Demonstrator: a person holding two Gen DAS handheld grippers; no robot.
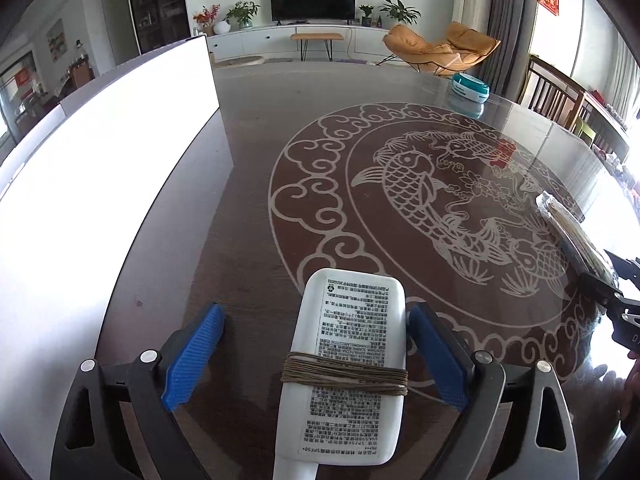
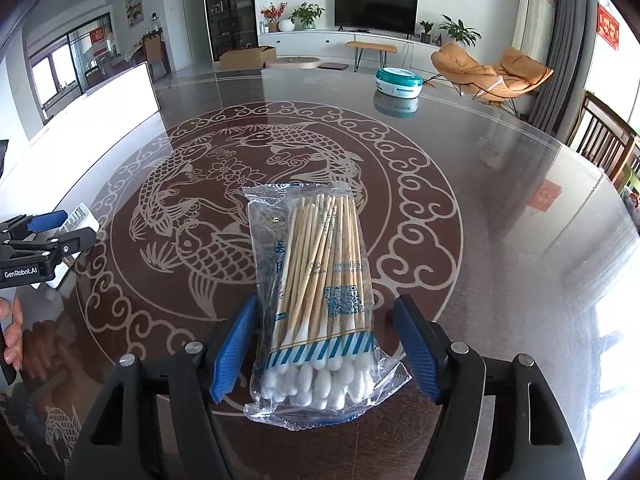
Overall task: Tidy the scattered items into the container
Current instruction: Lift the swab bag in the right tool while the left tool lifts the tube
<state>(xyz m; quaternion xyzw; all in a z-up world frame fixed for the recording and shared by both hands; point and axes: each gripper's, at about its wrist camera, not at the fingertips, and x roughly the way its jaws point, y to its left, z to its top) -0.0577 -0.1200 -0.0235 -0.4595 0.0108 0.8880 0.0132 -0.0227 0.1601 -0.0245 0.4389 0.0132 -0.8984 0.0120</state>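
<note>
Thread-wound white tube [image 1: 344, 364] between spread left gripper [image 1: 316, 356]; swab packet [image 2: 316, 300] (right view only) between spread right gripper [image 2: 324, 348].

Left wrist: low over the table [image 1: 248, 208], facing the television [image 1: 313, 1], white container [image 1: 100, 184] close on its left.
Right wrist: low, facing likewise.
Shared: fish medallion [image 1: 436, 208], teal tub [image 2: 399, 78], television.

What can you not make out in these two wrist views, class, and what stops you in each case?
- Inside of the white container, left wrist view: overexposed.
- Cap end of the white tube, left wrist view: cut off by the bottom edge.
- Print on the cotton swab bag, right wrist view: too small, crinkled plastic.
- Left gripper contact: unclear.
</note>
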